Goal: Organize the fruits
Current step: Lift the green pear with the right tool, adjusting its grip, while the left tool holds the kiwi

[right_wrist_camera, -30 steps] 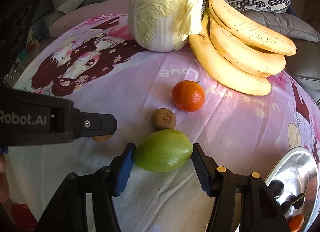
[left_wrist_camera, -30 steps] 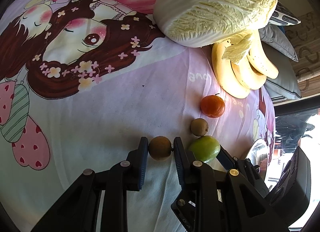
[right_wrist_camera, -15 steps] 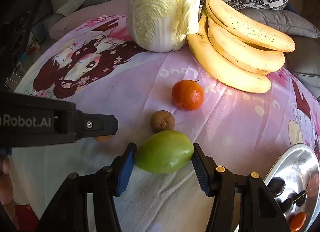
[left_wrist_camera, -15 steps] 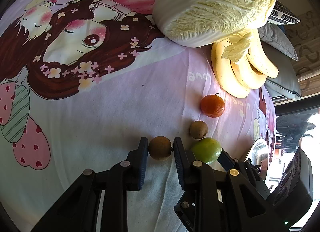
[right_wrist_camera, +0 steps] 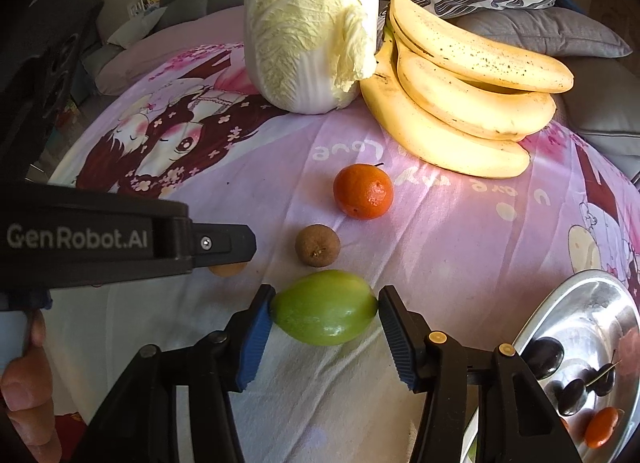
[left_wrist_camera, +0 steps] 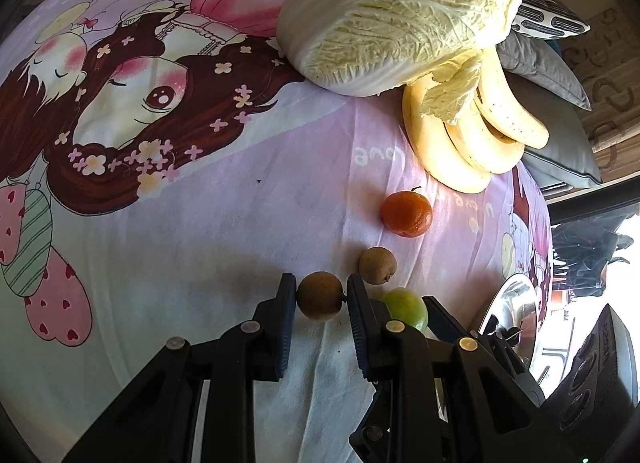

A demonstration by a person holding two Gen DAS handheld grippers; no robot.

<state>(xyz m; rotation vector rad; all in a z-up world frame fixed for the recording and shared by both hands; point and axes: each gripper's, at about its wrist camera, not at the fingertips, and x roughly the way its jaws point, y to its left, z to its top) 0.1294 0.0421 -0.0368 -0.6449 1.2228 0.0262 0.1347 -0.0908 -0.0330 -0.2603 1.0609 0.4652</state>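
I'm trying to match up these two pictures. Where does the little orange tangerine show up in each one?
Left wrist view: the tangerine lies right of centre on the pink printed cloth, just below the bananas.
Right wrist view: the tangerine lies near the centre, left of and below the bananas.
Shared landmark: the big pale cabbage sits at the top in both.

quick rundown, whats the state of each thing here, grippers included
left gripper: shut on the round brown fruit
right gripper: jaws just closing, pads on the green oval fruit
small orange mandarin: loose on the printed pink sheet
second small brown fruit: loose, ungripped
yellow banana bunch: lying beside the pale napa cabbage
shiny metal bowl: holds dark fruits
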